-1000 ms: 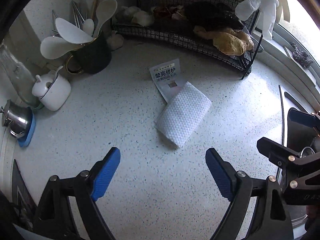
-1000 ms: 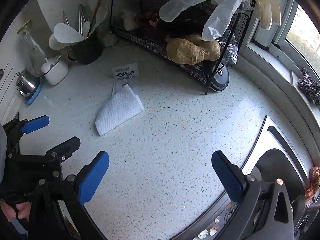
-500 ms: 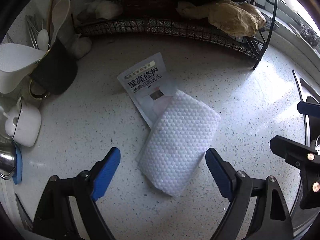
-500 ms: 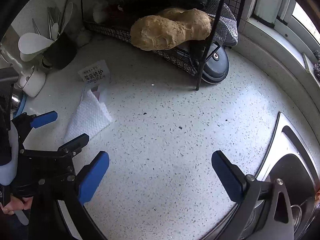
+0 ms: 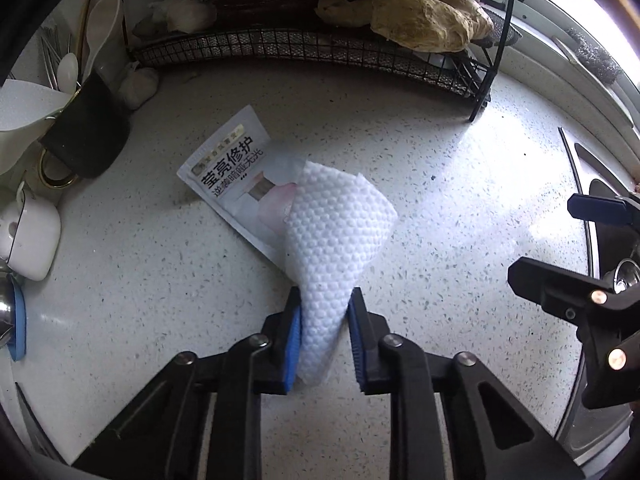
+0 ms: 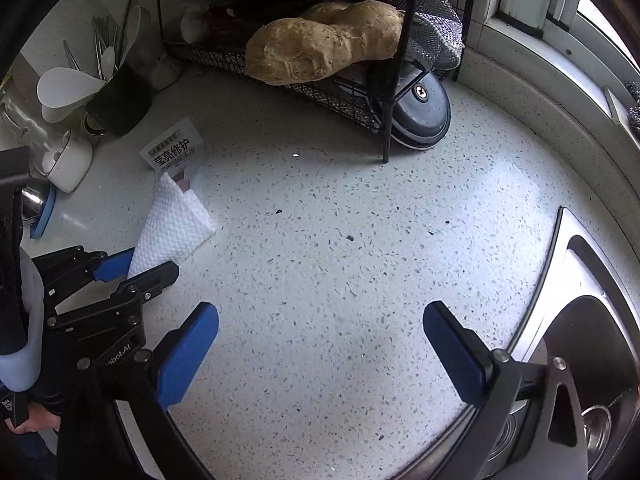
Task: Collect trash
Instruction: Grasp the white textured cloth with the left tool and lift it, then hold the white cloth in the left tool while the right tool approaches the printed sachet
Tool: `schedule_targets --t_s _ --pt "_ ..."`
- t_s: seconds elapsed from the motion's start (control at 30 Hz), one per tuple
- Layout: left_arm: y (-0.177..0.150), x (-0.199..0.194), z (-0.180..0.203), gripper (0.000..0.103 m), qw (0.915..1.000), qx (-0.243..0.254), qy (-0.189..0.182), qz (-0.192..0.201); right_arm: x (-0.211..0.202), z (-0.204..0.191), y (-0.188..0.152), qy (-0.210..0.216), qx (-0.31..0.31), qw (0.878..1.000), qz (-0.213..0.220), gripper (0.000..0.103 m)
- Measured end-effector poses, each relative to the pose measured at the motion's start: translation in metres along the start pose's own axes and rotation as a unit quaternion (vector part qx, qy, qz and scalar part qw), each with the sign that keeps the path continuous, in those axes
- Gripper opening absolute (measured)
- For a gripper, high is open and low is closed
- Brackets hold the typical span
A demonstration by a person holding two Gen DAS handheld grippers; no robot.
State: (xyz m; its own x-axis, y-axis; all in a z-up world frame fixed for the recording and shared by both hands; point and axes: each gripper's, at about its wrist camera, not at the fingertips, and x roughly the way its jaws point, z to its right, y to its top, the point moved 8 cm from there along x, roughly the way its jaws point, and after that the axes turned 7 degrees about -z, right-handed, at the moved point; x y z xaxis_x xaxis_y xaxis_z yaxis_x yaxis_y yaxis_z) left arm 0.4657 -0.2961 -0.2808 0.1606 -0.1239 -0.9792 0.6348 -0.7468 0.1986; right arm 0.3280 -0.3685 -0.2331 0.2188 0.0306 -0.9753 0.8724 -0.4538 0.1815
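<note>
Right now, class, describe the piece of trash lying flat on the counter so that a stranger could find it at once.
Start at the black wire rack at the back of the speckled counter; in front of it, right of the dark utensil holder, lies a flat sachet. It alone bears bold black printed characters, unlike the dimpled white paper towel overlapping its near end, pinched by the left gripper.
</note>
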Motion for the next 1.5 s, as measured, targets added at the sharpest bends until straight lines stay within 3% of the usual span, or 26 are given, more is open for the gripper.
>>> schedule_targets --t_s 0.07,0.27,0.8,0.97,1.2,1.5 --pt "-0.003 -0.005 0.002 0.011 1.0000 -0.005 -0.004 0.004 -0.004 -0.004 -0.004 0.000 -0.013 1.000 0.003 0.102" --pt "-0.014 -0.031 -0.001 0.010 0.9992 -0.031 -0.006 0.023 -0.012 -0.018 -0.007 0.008 -0.047 0.999 0.009 0.102" --pt "-0.073 -0.082 -0.071 0.009 0.9893 -0.139 0.013 0.042 -0.029 -0.130 -0.019 0.056 -0.138 0.989 0.013 0.102" --pt "-0.117 -0.110 -0.092 0.009 0.9850 -0.161 0.024 0.059 -0.036 -0.150 -0.027 0.062 -0.161 0.985 0.019 0.102" --pt "-0.152 -0.151 -0.116 0.009 0.9780 -0.183 0.045 0.089 -0.049 -0.191 -0.042 0.067 -0.188 0.979 0.030 0.102" --pt "-0.218 -0.195 -0.134 0.008 0.9664 -0.220 0.051 0.122 -0.081 -0.241 -0.092 0.077 -0.224 0.970 0.044 0.102"
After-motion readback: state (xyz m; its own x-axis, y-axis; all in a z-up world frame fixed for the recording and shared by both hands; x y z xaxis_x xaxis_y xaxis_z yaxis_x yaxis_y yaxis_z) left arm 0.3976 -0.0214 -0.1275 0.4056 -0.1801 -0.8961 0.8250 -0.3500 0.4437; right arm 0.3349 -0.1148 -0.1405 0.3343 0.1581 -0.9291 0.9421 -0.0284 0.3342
